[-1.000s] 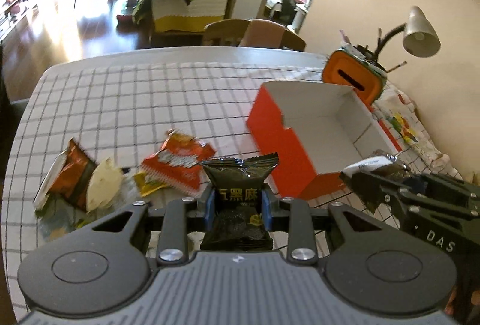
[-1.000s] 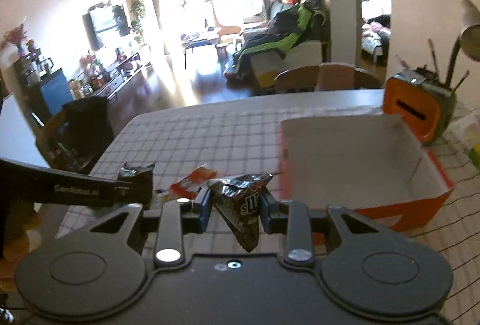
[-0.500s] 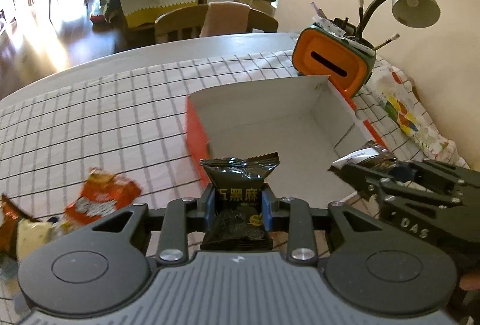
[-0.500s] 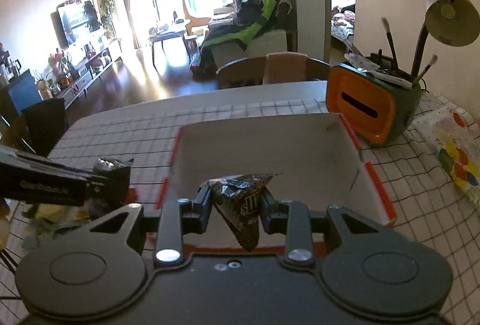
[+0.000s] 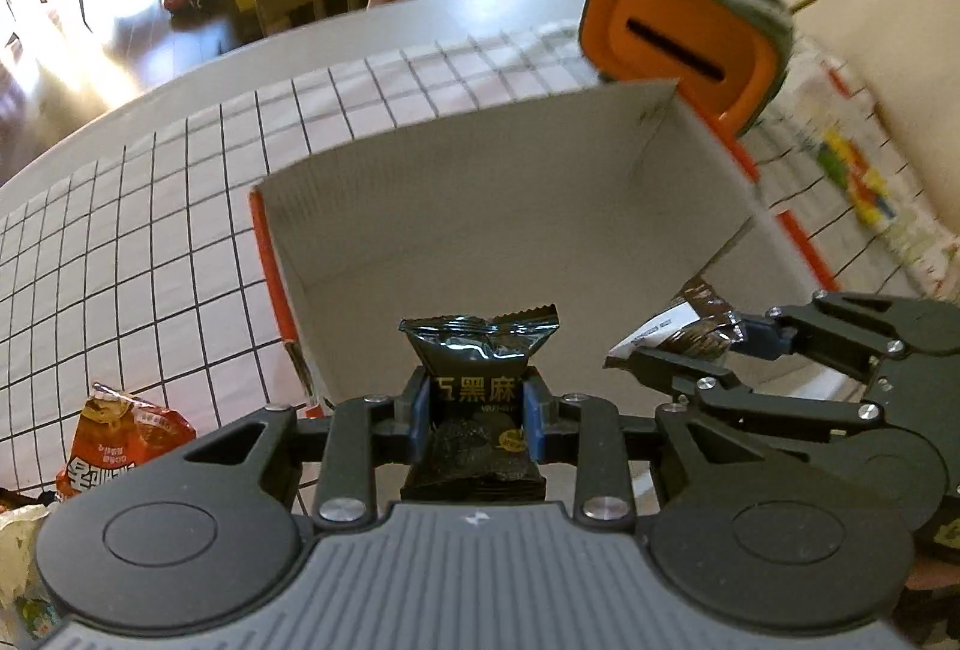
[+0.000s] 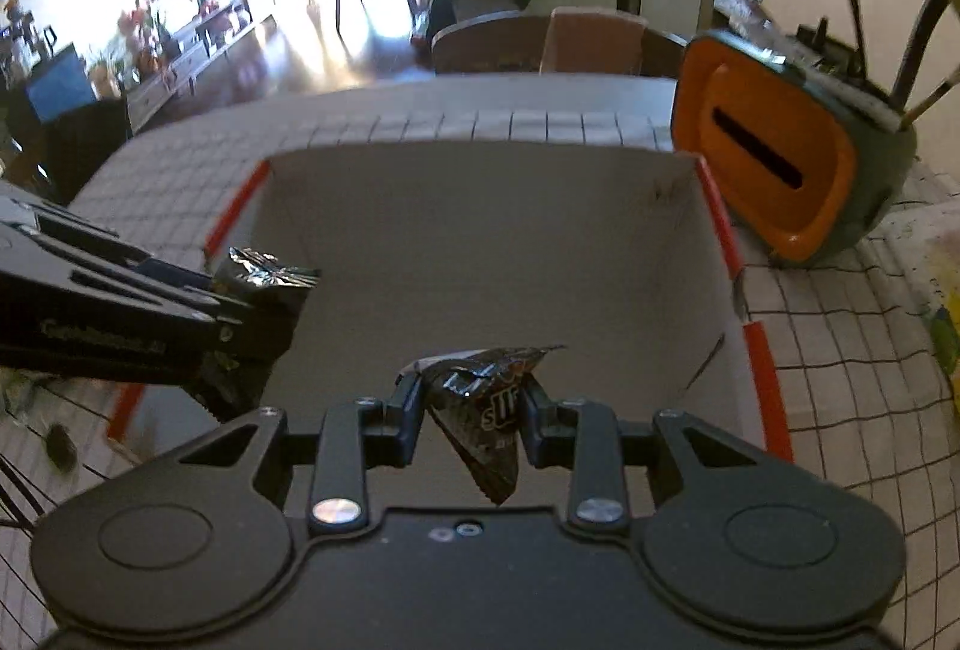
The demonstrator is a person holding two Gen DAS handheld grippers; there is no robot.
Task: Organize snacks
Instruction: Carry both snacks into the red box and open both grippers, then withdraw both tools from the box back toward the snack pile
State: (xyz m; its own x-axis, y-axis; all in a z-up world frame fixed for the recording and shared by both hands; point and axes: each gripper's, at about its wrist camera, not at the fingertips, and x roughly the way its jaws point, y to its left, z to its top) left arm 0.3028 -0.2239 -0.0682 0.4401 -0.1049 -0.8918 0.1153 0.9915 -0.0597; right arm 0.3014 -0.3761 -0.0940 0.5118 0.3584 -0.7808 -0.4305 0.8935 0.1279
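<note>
The left tool (image 5: pixel 477 410) grips a dark green snack packet (image 5: pixel 477 350) over the near wall of the orange box (image 5: pixel 480 182). The right tool (image 6: pixel 471 410) clamps a brown wrapper (image 6: pixel 486 410) above the box floor. Only the left view shows a red packet (image 5: pixel 123 434) on the counter (image 5: pixel 150 206).

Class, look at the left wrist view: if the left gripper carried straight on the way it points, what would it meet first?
Most likely the bare white floor of the orange box. The left gripper, holding a dark snack packet, points down into it, and nothing visibly lies between; depth is uncertain.
</note>
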